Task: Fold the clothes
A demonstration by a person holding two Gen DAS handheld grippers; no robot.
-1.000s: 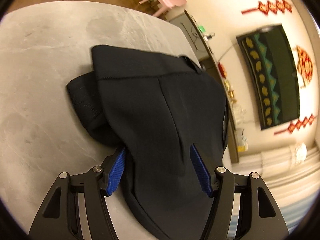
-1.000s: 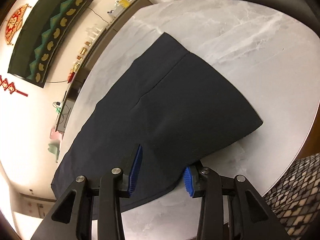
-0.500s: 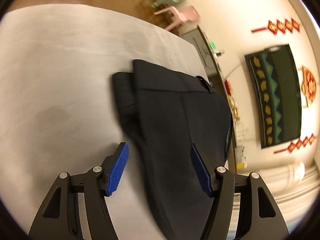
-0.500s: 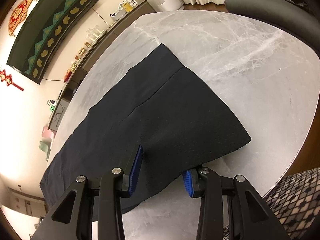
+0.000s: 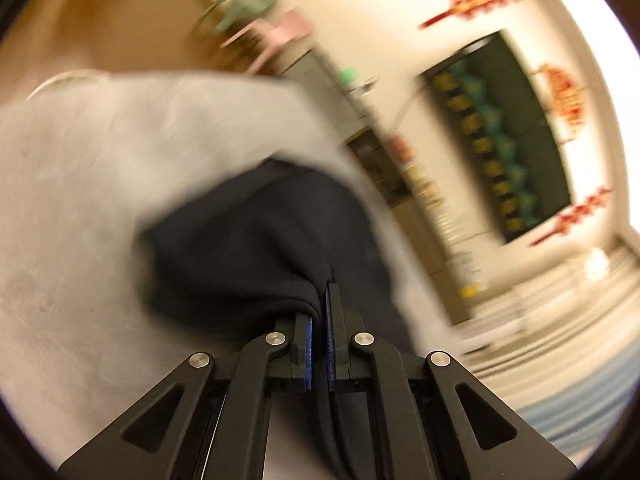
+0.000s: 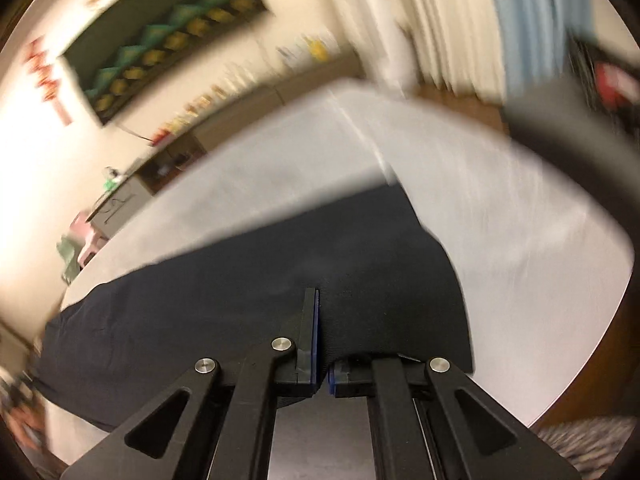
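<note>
Frame blurred. Left gripper (image 5: 319,320) fingers (image 5: 307,340) pinched together on a fold of dark garment (image 5: 248,240). Cloth bunches toward 11 o'clock over pale desk (image 5: 80,184).

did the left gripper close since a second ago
Yes. The left gripper was open astride the black garment on the table; now it is shut on it.

We see warm, yellowish indoor light in both wrist views, bright on the cream wall (image 5: 404,32) and washing it out towards the rim. Motion blur smears nearly everything: the desk (image 5: 80,208), the dark garment (image 6: 240,296) and the wall hanging (image 6: 168,36) all lose their edges. Only the left tool (image 5: 319,320) and right tool (image 6: 321,336) stay sharp. Fisheye bending curves the desk edge, and a black vignette rings each frame.
</note>
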